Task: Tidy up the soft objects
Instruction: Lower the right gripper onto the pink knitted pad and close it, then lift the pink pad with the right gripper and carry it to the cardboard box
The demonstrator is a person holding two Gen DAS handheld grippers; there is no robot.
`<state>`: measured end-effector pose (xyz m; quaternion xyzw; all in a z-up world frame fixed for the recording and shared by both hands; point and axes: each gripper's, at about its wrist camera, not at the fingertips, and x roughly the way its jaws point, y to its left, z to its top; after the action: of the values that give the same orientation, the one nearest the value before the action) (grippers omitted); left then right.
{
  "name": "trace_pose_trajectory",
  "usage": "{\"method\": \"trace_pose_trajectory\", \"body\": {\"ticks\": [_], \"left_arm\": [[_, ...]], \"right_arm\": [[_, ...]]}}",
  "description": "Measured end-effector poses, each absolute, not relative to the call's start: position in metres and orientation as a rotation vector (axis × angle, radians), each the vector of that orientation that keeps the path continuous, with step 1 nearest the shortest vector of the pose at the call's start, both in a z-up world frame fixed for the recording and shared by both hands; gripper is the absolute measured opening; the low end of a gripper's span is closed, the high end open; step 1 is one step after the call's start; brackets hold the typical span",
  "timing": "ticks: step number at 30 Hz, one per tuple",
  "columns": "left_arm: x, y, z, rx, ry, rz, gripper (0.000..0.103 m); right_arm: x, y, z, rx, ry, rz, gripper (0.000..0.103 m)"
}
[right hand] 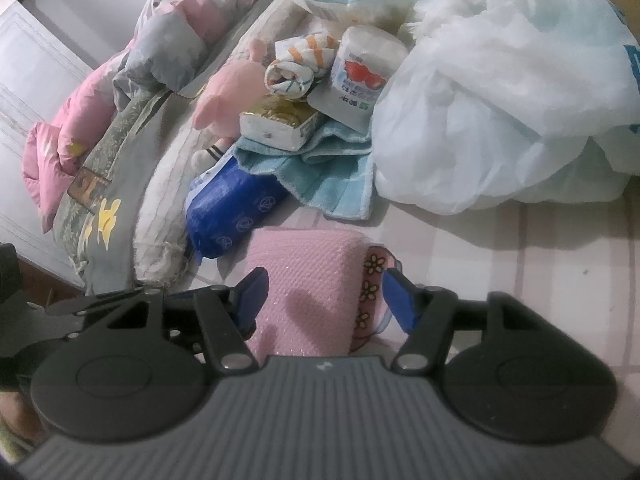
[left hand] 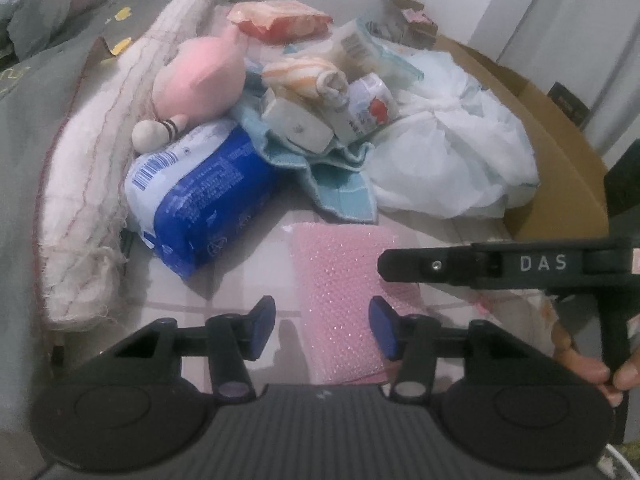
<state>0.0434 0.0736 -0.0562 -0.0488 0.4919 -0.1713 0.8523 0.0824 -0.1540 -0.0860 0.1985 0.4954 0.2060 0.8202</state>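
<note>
Both grippers, left [left hand: 322,328] and right [right hand: 322,300], stand apart around the bumpy pink pad [right hand: 304,280], grip unclear; beyond, a crinkled white bag [right hand: 500,112].

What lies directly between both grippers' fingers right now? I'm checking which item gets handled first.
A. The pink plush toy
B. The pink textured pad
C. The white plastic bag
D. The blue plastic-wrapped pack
B: the pink textured pad lies between the blue fingertips of the right gripper and of the left gripper, while the other items sit farther back in the pile.
</note>
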Motion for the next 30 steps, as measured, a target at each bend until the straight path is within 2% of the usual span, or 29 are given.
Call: {"method": "trace_pose_trajectory", "body": {"ticks": [2,4,7,11,21,30], "left_arm": [[0.047,0.071,-0.060,-0.106,1.051,-0.367,0.052],[0.051,0.069,-0.063,-0.119,1.065,-0.374,0.052],[0.053,0.069,-0.066,-0.139,1.071,-0.374,0.052],[0.053,0.067,-0.066,-0.149,1.065,-0.376,0.045],[0.035,0.064,-0.039,-0.106,0.990,-0.338,0.042],[0.021,0.060,0.023,-0.071,0.819,-0.292,0.041]], "right_arm": [[0.082,-0.155,-0.088,0.426,1.066,0.441,0.060],[0.083,-0.154,-0.091,0.432,1.086,0.442,0.053],[0.085,-0.153,-0.096,0.451,1.106,0.444,0.047],[0.087,-0.150,-0.098,0.460,1.117,0.464,0.042],[0.080,-0.143,-0.077,0.421,1.065,0.494,0.038],[0.073,-0.136,-0.015,0.351,0.895,0.558,0.038]]}}
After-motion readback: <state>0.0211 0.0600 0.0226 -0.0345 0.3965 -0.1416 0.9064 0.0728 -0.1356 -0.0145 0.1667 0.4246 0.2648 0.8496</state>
